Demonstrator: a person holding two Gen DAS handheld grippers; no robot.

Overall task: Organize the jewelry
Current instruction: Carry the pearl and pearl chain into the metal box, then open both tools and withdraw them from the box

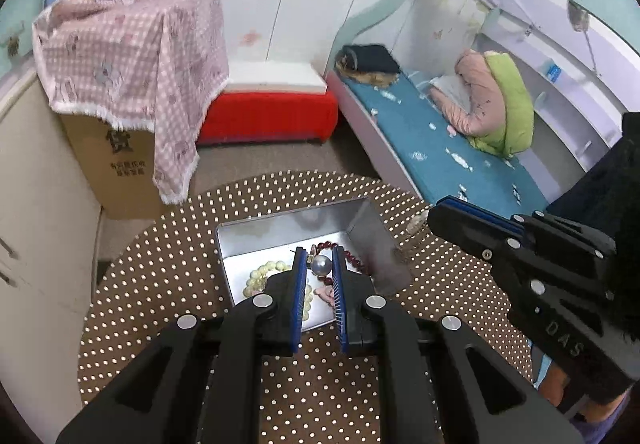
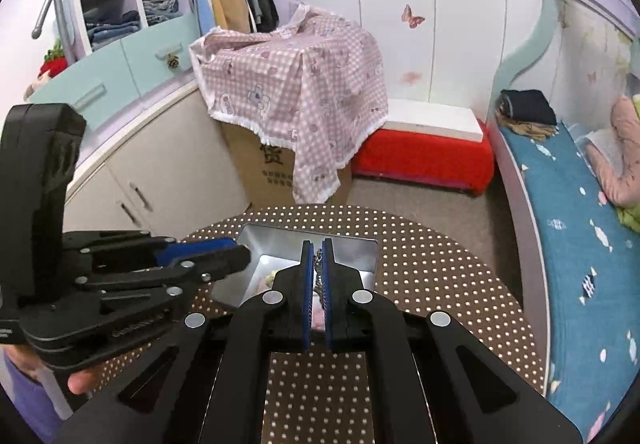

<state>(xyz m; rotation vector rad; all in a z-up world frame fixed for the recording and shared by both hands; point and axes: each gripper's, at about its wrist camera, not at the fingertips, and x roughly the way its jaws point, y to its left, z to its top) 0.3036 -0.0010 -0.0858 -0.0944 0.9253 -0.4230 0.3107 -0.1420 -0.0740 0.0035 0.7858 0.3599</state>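
Observation:
An open silver metal box [image 1: 280, 232] sits on the round brown dotted table [image 1: 160, 264]. In it lie a pale green bead bracelet [image 1: 264, 276], a dark red bead bracelet [image 1: 352, 256] and a pink piece [image 1: 326, 294]. My left gripper [image 1: 320, 264] hangs over the box, shut on a large grey pearl piece [image 1: 321, 265]. My right gripper [image 2: 318, 252] is over the box [image 2: 360, 244] too, shut on a thin silver chain [image 2: 319, 276] that hangs between its fingers. The right gripper also shows in the left wrist view [image 1: 472, 220], the left gripper in the right wrist view [image 2: 208, 256].
A cardboard box under a pink checked cloth [image 1: 132, 68] stands behind the table. A red bench [image 1: 272, 112] is at the back. A bed with a blue cover [image 1: 440, 148] runs along the right. Cream cabinets [image 1: 32, 204] stand at the left.

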